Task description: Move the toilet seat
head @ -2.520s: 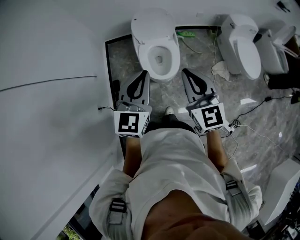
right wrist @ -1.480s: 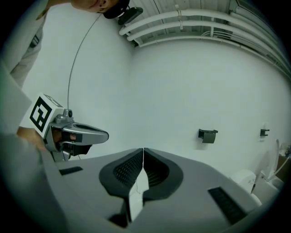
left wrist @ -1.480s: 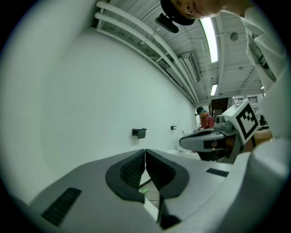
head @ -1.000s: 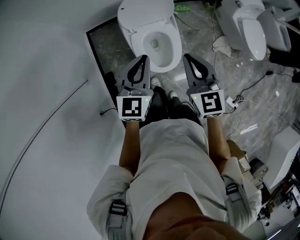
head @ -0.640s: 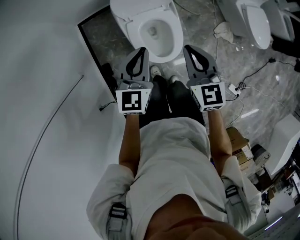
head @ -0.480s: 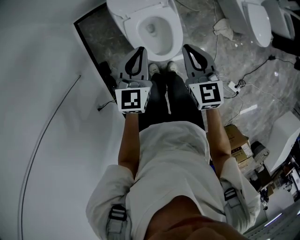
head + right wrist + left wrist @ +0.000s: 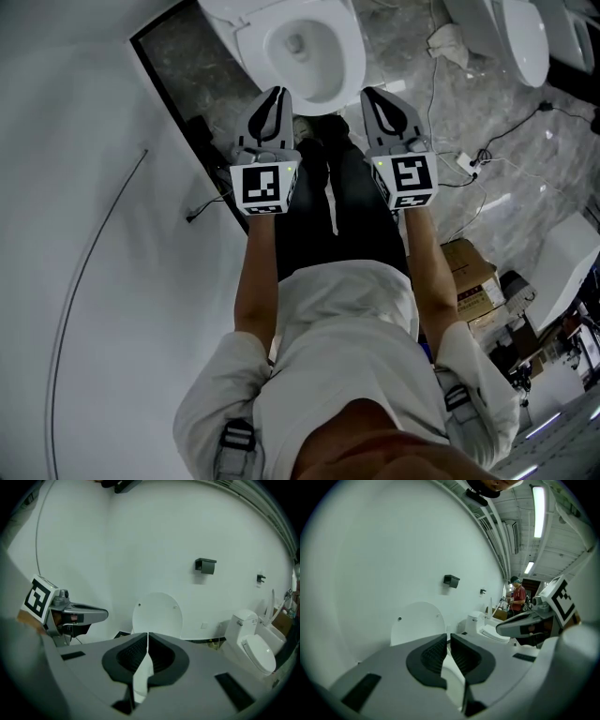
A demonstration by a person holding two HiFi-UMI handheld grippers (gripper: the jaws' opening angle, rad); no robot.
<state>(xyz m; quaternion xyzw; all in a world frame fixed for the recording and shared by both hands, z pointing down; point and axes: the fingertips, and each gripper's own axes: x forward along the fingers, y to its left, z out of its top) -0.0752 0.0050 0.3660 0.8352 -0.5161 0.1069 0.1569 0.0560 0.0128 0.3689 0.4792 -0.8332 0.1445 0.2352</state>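
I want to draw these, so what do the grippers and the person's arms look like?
The left gripper and right gripper are grey and pointed, with black ribbed pads inside. Each carries a white cube printed with black square markers. The person wears a white short-sleeved shirt.

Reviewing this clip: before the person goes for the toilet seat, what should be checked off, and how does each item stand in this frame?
1. Left gripper empty: ok, jaws together on nothing.
2. Right gripper empty: ok, jaws together on nothing.
3. Jaws open for a grasp: not ok, both are shut.
4. Lid out of the way: ok, it stands upright at the wall.
5. Seat down on the toilet: cannot tell. The head view shows an open bowl with a broad white rim, which could be the seat or the bare bowl.
6. Grippers aimed at the toilet: ok, both point toward it, side by side.
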